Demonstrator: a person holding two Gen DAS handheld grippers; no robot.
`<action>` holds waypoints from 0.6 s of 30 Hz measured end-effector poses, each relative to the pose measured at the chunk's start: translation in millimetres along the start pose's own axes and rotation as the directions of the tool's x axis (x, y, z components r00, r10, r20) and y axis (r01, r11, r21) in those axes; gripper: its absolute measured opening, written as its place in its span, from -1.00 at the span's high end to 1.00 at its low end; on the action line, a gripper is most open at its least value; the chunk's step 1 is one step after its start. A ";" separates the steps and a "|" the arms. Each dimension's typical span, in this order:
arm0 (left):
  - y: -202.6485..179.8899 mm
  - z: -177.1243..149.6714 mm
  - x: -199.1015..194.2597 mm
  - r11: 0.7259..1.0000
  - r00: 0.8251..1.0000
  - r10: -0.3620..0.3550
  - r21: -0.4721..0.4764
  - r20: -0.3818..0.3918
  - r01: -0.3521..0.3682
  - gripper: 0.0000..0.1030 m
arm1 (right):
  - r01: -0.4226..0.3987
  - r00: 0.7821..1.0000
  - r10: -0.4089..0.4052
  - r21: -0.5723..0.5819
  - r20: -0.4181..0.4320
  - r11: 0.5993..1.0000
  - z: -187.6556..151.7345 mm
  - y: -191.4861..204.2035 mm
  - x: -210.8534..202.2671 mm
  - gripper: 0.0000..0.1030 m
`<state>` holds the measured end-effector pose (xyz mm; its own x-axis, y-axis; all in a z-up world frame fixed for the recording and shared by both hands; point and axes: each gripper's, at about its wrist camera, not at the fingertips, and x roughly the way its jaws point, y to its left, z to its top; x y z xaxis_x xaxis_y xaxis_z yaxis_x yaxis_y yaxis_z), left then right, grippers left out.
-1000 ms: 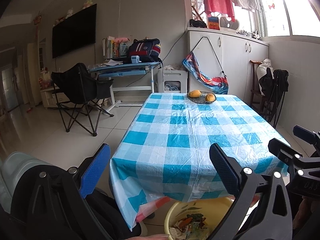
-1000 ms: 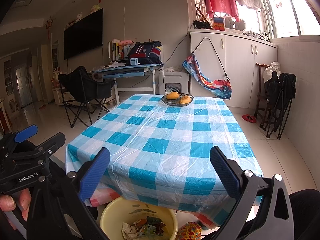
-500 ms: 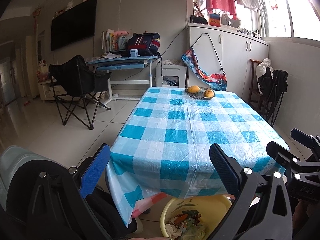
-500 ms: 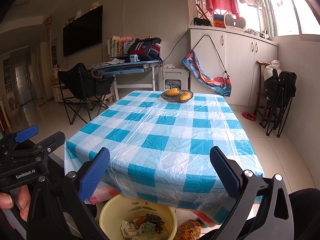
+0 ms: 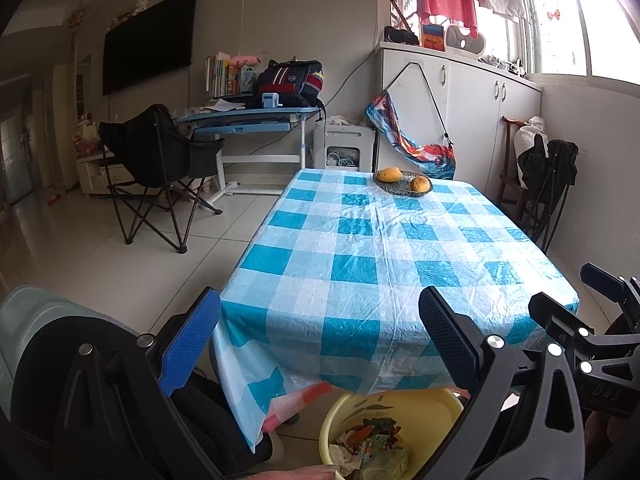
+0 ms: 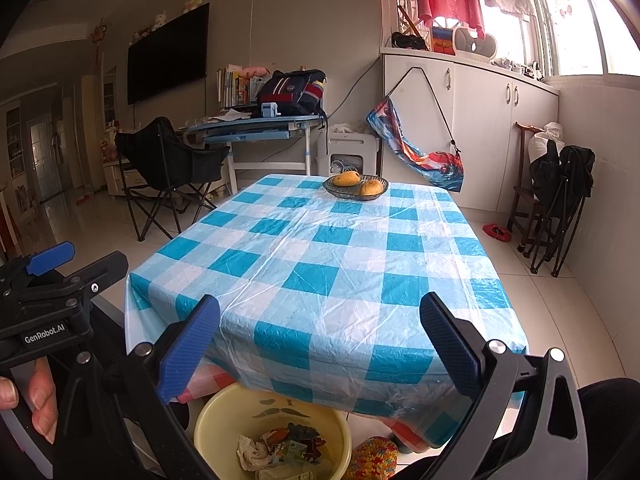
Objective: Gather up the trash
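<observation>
**Yellow bin holds the trash; both grippers empty**

Yellow plastic, thin-walled by the look of it, makes up the bin (image 6: 272,432) on the floor just under the near edge of the table (image 6: 320,264). Inside lies the trash (image 6: 280,452): crumpled paper, printed wrappers, scraps in orange and dark tones. On the checked cloth I see only a bowl (image 6: 355,189) with two yellow fruits at the far end; no litter shows there.

Left gripper (image 5: 320,344) hangs released, fingers spread wide with nothing between them, aimed over the near table edge. Right gripper (image 6: 320,344) is likewise spread and empty, and sits beside the left one.

Judging from this, the collecting looks largely done, unless litter lies out of view.

As for handling, the trash should be light, soft and easily crushed; paper wads will yield to the pads, while glossy wrappers may slip, so a pinch across a bunched fold seems safest. If the bin itself must move, its rim is the natural hold, though it may flex and tip if gripped on one side alone.
</observation>
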<state>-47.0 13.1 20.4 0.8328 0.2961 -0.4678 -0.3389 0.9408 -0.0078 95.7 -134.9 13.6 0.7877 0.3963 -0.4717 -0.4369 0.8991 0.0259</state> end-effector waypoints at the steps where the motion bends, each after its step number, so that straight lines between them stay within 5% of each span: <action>1: -0.7 -1.0 0.9 1.000 1.000 -0.001 0.003 -0.002 0.001 -0.86 | 0.000 1.000 0.000 0.000 -0.001 1.000 -0.1 -0.1 0.1 -0.86; 18: -3.9 -4.5 3.5 1.000 1.000 -0.007 0.014 -0.018 0.008 -0.86 | -0.002 1.000 0.002 0.003 -0.020 1.000 -2.1 -2.0 2.6 -0.86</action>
<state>-44.7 9.7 14.8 0.8270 0.2860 -0.4839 -0.3265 0.9452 0.0008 97.7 -136.1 10.5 0.7779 0.3948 -0.4889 -0.4376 0.8987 0.0295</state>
